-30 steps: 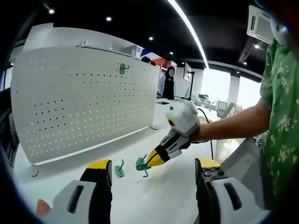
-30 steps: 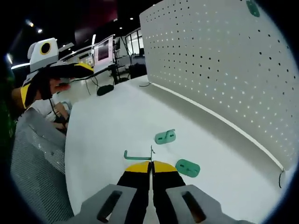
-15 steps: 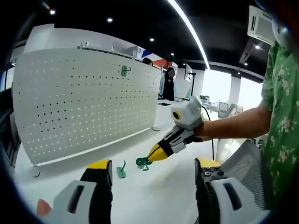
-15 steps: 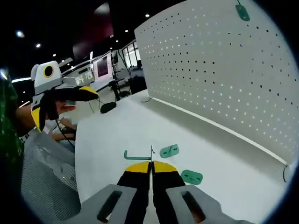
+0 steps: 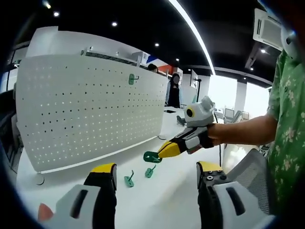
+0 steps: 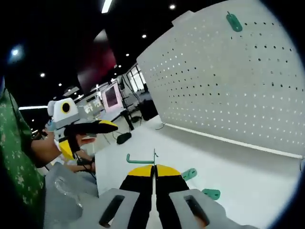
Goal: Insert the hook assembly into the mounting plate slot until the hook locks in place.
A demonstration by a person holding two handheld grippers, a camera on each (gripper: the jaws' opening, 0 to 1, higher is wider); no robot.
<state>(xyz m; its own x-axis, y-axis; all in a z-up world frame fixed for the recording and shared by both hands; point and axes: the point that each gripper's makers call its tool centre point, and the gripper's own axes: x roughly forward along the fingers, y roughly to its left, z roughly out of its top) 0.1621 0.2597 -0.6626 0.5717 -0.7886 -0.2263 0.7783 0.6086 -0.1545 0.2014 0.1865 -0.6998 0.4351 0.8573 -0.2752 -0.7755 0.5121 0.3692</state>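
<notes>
Right claw (image 6: 154,168) is pinching its yellow-tipped jaws fully together on a green hook (image 6: 140,160), whose thin bar is sticking out to the left just above the jaw tips in the right gripper view. Seen from the left gripper view, this same right claw (image 5: 161,152) is hovering above the white table (image 5: 162,200), carrying the green hook (image 5: 152,156) at its tip, clear of the surface. Beyond and above the closed claw, the white perforated mounting plate (image 6: 228,90) is standing upright along the far edge of the table (image 6: 248,176), with one green hook already hanging on it (image 6: 234,22) near its top. Two loose green hooks (image 6: 189,173) (image 6: 211,193) are lying on the table just right of the right claw's tips, between it and the plate.

Left claw (image 5: 155,174) is holding its jaws wide apart with nothing between them. Ahead of its gap, the two loose hooks (image 5: 129,180) (image 5: 150,171) are resting on the table, and the mounting plate (image 5: 90,114) is rising farther off to the left, a hung hook (image 5: 132,78) showing near its upper edge.
</notes>
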